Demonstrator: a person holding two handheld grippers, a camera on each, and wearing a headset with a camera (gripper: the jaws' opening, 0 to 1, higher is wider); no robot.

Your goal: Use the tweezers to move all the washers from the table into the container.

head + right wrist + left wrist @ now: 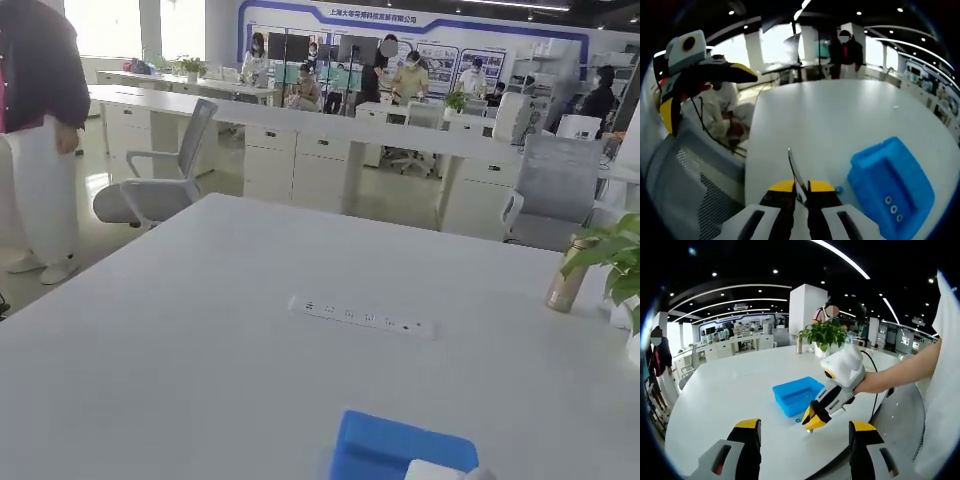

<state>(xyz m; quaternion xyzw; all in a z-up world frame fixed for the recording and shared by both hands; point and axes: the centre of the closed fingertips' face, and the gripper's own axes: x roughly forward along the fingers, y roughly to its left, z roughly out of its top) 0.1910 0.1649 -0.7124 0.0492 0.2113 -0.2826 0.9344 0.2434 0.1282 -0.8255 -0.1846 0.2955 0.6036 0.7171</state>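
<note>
right gripper (800, 187) jaws pinching tweezers (795, 170) | left gripper (805, 430) jaws spread, idle | three washers (892, 207) in blue container (890, 170); one washer (839, 189) on desk (830, 115) just beside it | risk: flat washer slips from thin tips, skids away

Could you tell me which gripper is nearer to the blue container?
Right. The right gripper, shut on the tweezers, is just beside the blue container; the left gripper hangs open farther back.
</note>
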